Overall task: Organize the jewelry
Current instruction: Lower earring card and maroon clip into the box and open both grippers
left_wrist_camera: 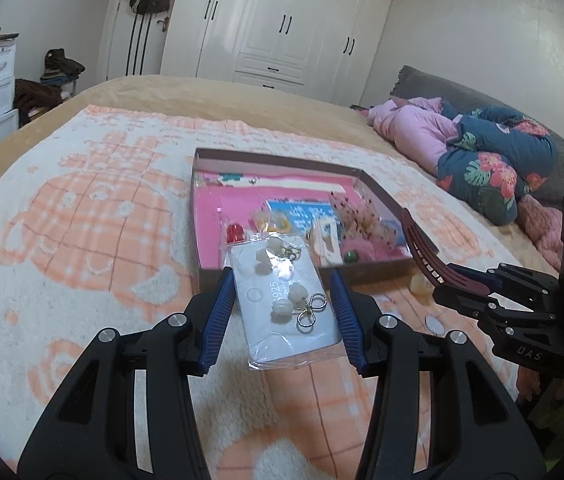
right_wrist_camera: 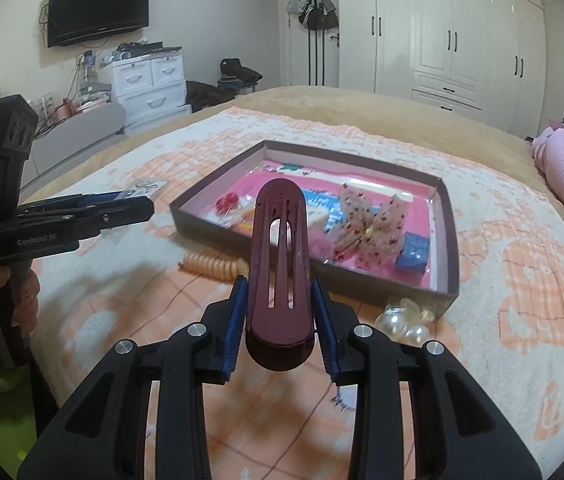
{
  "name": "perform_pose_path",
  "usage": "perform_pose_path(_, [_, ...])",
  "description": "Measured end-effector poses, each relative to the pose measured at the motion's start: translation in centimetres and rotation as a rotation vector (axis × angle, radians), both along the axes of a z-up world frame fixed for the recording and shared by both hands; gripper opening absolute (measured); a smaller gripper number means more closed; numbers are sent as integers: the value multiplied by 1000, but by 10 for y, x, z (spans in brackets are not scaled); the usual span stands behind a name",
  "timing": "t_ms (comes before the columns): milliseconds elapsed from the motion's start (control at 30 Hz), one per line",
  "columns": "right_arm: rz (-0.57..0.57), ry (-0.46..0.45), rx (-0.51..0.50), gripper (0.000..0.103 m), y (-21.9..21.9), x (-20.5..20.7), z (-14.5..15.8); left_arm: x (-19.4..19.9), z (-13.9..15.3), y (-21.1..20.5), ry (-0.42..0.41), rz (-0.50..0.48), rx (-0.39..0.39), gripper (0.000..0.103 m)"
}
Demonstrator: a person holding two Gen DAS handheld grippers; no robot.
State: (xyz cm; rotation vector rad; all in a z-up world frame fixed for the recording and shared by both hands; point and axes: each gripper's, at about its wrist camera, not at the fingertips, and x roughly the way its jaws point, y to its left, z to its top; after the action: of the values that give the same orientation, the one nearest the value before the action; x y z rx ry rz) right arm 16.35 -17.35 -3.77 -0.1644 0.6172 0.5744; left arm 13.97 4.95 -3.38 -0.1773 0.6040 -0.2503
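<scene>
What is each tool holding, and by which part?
Left tool: the bagged earring card, pinched across its long side edges. Right tool: the maroon hair clip, gripped by the sides near its rounded near end.

I see even, soft indoor light, glare on the wardrobe doors (right_wrist_camera: 433,36), heavy fisheye bending and dark corners.

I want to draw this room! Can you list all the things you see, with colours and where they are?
earring card: one, white in a clear bag, held in left tongs
hair clip: one, dark red, held in right tongs
box: one, brown with pink inside, on the blanket
bow: one, sheer and dotted, in box
coil hair tie: one, peach, before box
pearl clip: one, pearly, by box corner
blanket: one, cream-orange, on bed
wardrobe: one, white, behind
left tongs: black-blue
right tongs: black-blue
</scene>
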Motion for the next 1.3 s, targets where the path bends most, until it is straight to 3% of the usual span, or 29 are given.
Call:
perform_pose_path(367, [-88, -56, 26, 32, -15, 33, 16, 29, 16, -3, -40, -9, -15, 40])
perform_pose_path(667, [-170, -46, 32, 32, -29, 74, 18, 65, 21, -10, -50, -29, -13, 40])
perform_pose_path(967, [-196, 29, 3, 32, -23, 116, -6, 108, 0, -13, 21, -23, -3, 40])
perform_pose_path(1300, [-226, 117, -37, 32, -12, 137, -37, 123, -25, -15, 84, -19, 15, 40])
